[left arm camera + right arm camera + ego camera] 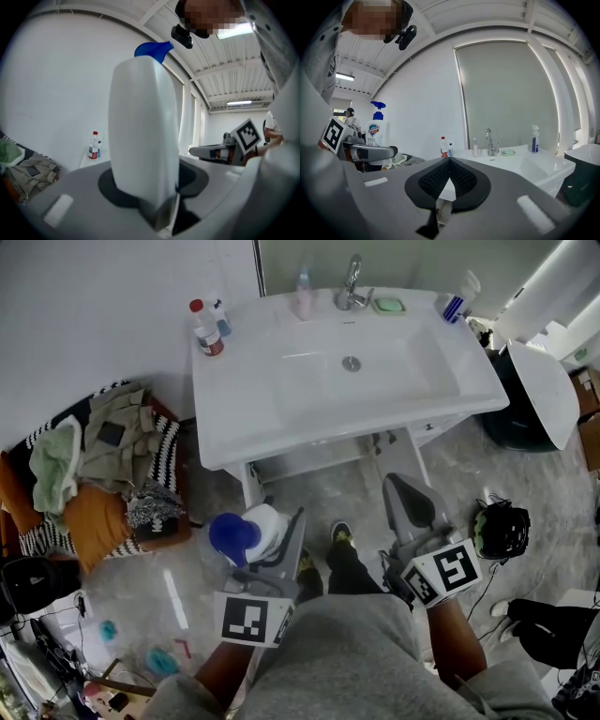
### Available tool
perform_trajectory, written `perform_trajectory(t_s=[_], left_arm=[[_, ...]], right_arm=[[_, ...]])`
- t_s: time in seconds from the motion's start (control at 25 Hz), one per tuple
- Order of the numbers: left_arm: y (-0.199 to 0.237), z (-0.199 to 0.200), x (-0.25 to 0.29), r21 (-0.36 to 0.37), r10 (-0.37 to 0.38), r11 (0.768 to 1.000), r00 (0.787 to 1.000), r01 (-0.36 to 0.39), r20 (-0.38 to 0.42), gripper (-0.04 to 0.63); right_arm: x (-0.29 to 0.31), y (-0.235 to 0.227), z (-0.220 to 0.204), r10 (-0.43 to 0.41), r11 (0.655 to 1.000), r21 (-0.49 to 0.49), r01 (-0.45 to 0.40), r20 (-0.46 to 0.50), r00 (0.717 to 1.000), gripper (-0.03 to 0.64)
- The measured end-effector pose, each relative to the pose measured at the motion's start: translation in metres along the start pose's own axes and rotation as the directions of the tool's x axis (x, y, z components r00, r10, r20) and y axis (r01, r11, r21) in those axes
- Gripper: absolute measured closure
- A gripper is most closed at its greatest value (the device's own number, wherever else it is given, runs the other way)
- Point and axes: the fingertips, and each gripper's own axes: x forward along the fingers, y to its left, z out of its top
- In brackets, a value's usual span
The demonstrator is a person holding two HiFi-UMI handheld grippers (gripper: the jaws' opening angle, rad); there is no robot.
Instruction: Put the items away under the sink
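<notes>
Below the front edge of the white sink [234,432], over the pale floor, the left gripper [274,542] pinches a white pump bottle [266,523] by its body; the bottle stands upright between the jaws, its blue pump head [233,537] on top; in the left gripper view the white body fills the gap between the jaws. Just right of it, across the person's dark-shod foot [340,534], the right gripper [405,499] hangs level with it; its jaws are pressed together at the tips with nothing between them. Both grippers point toward the open space under the basin, where a white shelf [314,461] shows.

At the sink's back left corner stands a red-capped bottle [205,330] with a smaller blue-topped one [221,319] touching it; along the back edge a pale pink bottle [304,294] stands just left of the chrome tap [352,283], and a green soap dish [388,306] lies just right of it; a spray bottle [457,300] stands at the back right corner; the basin holds only its drain [351,363].

Left of the sink, against the wall, a heap of clothes [98,451] lies on striped and orange cloth.
</notes>
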Motion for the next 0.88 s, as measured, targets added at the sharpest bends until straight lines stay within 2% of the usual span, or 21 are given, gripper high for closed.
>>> perform_trajectory(t_s=[0.36,0.72,0.88], left_arm=[[0.002,-0.012,0.023,0.013,0.075,0.997,0.997,-0.074,-0.034,0.411],[0.002,-0.041,0.06,0.013,0.08,0.997,0.993,-0.079,-0.089,0.411],[0.006,-0.052,0.066,-0.017,0.078,0.997,0.992,-0.08,-0.103,0.411]], right_arm=[[0.025,-0.027,-0.004,0.063,0.998,0.003,-0.063,-0.015,0.998,0.618],[0.052,-0.045,-0.027,0.098,0.995,0.014,-0.097,-0.062,0.993,0.618],[0.061,-0.046,-0.034,0.096,0.995,0.01,-0.096,-0.077,0.992,0.618]])
